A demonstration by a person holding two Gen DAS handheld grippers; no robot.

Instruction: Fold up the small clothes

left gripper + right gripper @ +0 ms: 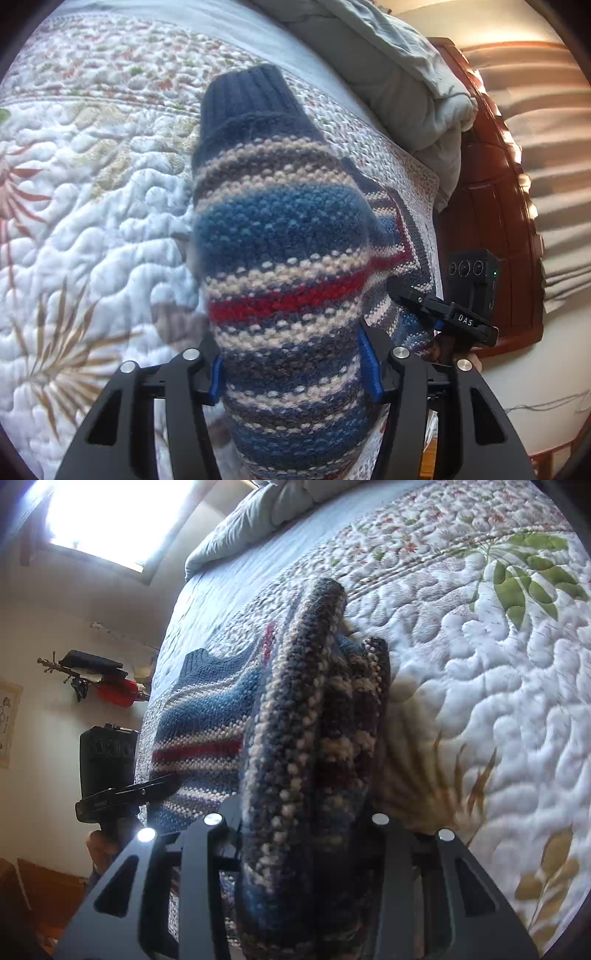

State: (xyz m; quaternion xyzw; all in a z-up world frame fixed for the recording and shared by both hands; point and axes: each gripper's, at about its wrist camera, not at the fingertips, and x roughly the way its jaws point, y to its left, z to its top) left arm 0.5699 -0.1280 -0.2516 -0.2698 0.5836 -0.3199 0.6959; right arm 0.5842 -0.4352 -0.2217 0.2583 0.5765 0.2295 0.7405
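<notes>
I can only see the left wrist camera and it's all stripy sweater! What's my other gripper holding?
Observer: In the right wrist view, the right gripper is clamped on a thick, bunched-up fold of the same striped sweater.
Operator: Where's my left one from over there?
Observer: The left gripper comes in from the left and grips the flatter striped part, below its dark blue ribbed edge.
Operator: Why is it so sunny?
Observer: A bright window shows high on the wall, past the pillow end of the bed.
</notes>
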